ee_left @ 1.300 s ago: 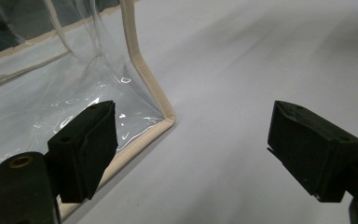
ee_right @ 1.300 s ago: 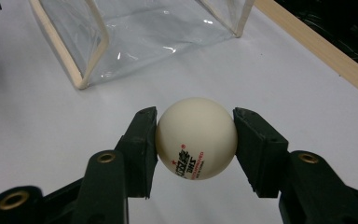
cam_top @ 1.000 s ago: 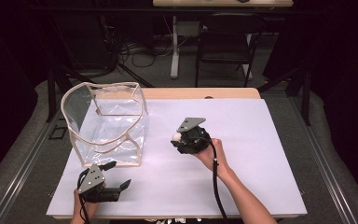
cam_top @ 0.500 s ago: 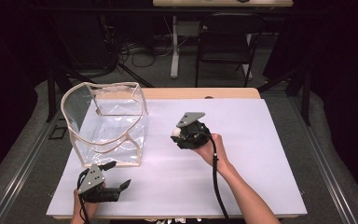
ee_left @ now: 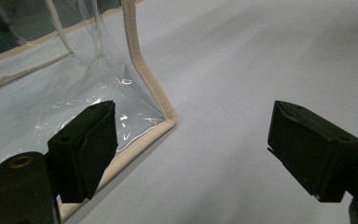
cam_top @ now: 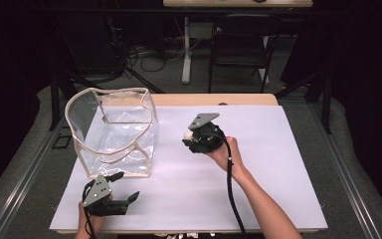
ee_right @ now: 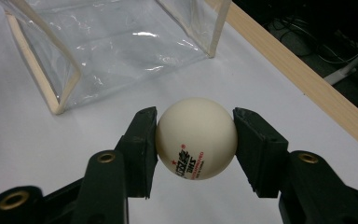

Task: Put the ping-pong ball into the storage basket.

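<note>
Two black jaws of the right gripper clamp a cream-white table tennis ball with red and black print squarely between their pads, one on each side, held above the white table sheet to the right of a clear plastic bag with beige trim. Near the table's front edge, the left gripper rests with its jaws spread wide and nothing between them, just beside the bag's lower corner.
</note>
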`<state>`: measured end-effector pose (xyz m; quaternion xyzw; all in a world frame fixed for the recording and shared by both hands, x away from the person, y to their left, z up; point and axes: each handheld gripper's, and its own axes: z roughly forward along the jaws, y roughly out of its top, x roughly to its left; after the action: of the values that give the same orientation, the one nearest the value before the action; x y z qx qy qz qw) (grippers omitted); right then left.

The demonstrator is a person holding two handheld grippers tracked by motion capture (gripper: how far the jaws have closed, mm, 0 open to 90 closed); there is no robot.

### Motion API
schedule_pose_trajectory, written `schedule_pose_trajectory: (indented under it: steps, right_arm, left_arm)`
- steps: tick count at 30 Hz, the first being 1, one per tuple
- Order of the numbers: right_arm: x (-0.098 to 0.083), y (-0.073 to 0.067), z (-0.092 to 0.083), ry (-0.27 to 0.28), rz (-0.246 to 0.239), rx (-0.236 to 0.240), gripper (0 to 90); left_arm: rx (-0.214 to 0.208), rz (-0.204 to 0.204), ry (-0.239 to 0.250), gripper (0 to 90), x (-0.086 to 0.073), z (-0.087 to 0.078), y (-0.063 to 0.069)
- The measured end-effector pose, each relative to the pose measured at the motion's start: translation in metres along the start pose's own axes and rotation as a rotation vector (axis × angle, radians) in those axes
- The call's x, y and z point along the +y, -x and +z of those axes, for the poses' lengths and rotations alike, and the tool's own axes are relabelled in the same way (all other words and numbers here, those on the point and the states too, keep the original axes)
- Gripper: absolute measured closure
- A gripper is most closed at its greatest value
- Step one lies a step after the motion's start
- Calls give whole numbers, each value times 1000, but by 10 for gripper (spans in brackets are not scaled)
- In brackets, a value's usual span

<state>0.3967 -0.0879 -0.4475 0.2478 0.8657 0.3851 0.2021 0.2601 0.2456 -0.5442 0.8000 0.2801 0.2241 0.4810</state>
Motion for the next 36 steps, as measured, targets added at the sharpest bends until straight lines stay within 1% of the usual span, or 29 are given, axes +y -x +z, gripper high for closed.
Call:
schedule_pose_trajectory:
  steps: [9, 14, 31, 36]
  right_arm:
    - [5, 3, -2, 1, -3, -7, 511]
    - [9, 4, -4, 5, -14, -13, 511]
    - [20, 11, -10, 12, -9, -23, 511]
    - [24, 12, -11, 13, -15, -25, 511]
  left_arm:
    - [1, -3, -1, 161, 0, 0, 0]
    - [0, -2, -2, 161, 0, 0, 0]
    - [-3, -2, -1, 161, 0, 0, 0]
    - [-2, -2, 0, 161, 0, 0, 0]
